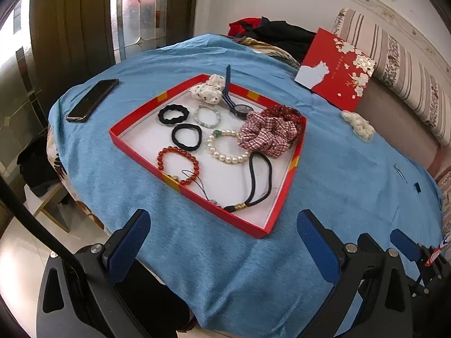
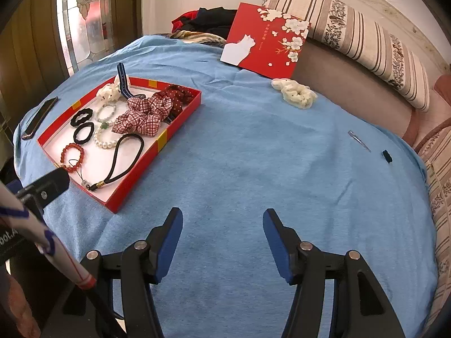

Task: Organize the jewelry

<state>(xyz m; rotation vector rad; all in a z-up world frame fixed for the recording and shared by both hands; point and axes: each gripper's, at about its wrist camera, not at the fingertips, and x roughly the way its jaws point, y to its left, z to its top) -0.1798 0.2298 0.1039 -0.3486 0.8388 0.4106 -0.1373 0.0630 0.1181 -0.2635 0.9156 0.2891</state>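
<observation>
Your left gripper: spread wide, holding nothing.
Your right gripper: spread, holding nothing.
Tray: at 10 o'clock from your right gripper; three bracelets, three scrunchies, three black hair ties, one watch inside.
Loose on the surface: one cream scrunchie at 1 o'clock, one clip, one small black piece.

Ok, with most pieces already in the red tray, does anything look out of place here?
Yes. Three items lie outside the red tray on the blue cloth: a cream scrunchie near the red lid, a silver hair clip and a small black piece by the far right edge. Both hand-held grippers are open and empty.
</observation>
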